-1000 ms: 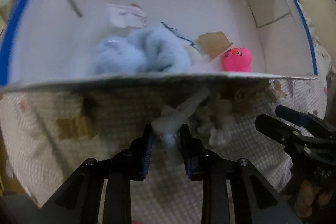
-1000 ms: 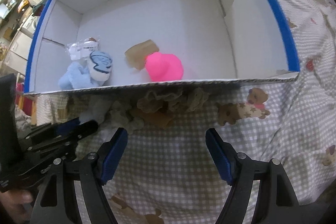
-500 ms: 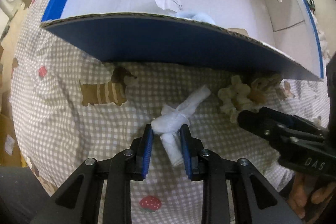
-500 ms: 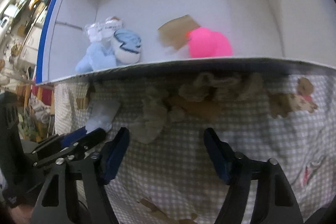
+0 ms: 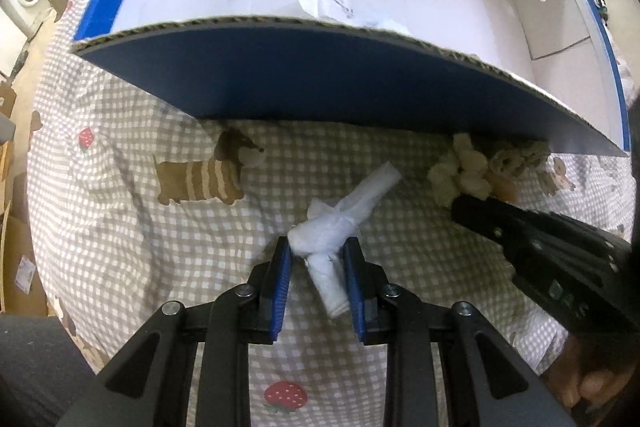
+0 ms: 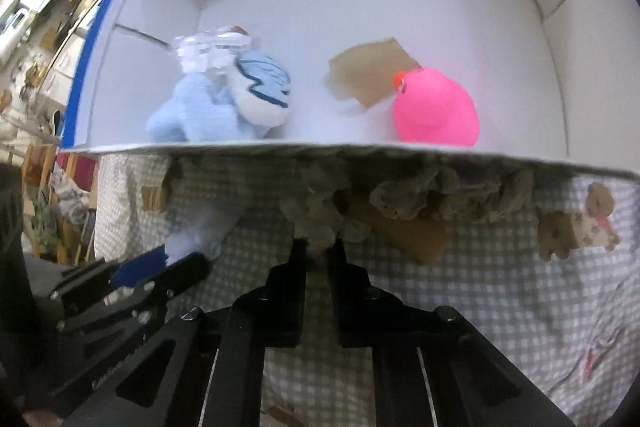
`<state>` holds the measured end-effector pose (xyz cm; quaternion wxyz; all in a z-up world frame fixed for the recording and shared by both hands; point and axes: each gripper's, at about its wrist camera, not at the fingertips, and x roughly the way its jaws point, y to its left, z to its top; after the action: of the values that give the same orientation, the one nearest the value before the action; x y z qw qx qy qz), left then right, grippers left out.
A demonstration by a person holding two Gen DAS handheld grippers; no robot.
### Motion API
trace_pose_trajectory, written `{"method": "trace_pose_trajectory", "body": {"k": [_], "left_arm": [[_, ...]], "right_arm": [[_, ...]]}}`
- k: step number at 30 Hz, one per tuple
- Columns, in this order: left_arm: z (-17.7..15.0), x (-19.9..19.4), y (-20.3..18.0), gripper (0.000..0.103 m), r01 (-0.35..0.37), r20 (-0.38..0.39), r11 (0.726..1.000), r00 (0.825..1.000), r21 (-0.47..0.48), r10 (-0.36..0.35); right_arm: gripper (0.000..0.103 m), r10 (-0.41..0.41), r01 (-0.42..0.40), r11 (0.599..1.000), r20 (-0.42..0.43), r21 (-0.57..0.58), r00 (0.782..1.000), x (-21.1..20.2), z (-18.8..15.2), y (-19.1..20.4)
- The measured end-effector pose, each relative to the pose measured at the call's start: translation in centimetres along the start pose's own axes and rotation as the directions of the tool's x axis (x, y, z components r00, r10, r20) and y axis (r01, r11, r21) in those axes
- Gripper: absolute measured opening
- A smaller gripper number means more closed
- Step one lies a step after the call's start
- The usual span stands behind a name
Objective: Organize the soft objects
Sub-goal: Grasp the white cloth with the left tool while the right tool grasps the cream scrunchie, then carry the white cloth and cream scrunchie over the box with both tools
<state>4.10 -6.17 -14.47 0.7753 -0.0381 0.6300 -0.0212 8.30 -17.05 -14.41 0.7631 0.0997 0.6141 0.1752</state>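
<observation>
My left gripper (image 5: 318,251) is shut on a knotted white cloth (image 5: 340,215), held low over the checked bedsheet in front of the box. My right gripper (image 6: 318,247) is shut on the near end of a beige frilly cloth (image 6: 400,195) that lies against the box's front wall; the cloth also shows in the left wrist view (image 5: 464,171). Inside the white cardboard box (image 6: 360,27) lie a light blue plush toy (image 6: 224,103), a pink rubber duck (image 6: 436,111) and a brown card (image 6: 368,71).
The box's blue front wall (image 5: 320,75) stands just beyond both grippers. A clear plastic packet (image 6: 212,43) sits behind the plush. The checked sheet (image 5: 160,227) with dog and strawberry prints covers the bed. Room clutter lies far left (image 6: 40,27).
The right gripper has moved forward and down and closed on the beige frilly cloth. The left gripper has dropped below the box rim, still holding the white cloth.
</observation>
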Motion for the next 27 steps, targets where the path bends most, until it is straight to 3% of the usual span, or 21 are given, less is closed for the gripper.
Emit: {"method": "trace_pose_trajectory", "body": {"k": [12,23,27], "left_arm": [[-0.2,-2.6,1.4,0.024,0.002,0.032,0.999,1.0,-0.044,0.0],[-1.5,-6.9,4.5,0.024,0.03,0.072,0.996,0.997,-0.08,-0.024],[-3.3,-10.6,6.2,0.024,0.046,0.161,0.992,0.987,-0.122,-0.026]], "right_arm": [[0.012,0.007,-0.005,0.999,0.045,-0.052,0.999,-3.3,-3.8,1.5],[0.012,0.012,-0.009,0.999,0.1,-0.039,0.995,-6.2,-4.4,1.2],[0.012,0.042,-0.034,0.998,0.145,-0.053,0.989,-9.3,-4.5,1.1]]}}
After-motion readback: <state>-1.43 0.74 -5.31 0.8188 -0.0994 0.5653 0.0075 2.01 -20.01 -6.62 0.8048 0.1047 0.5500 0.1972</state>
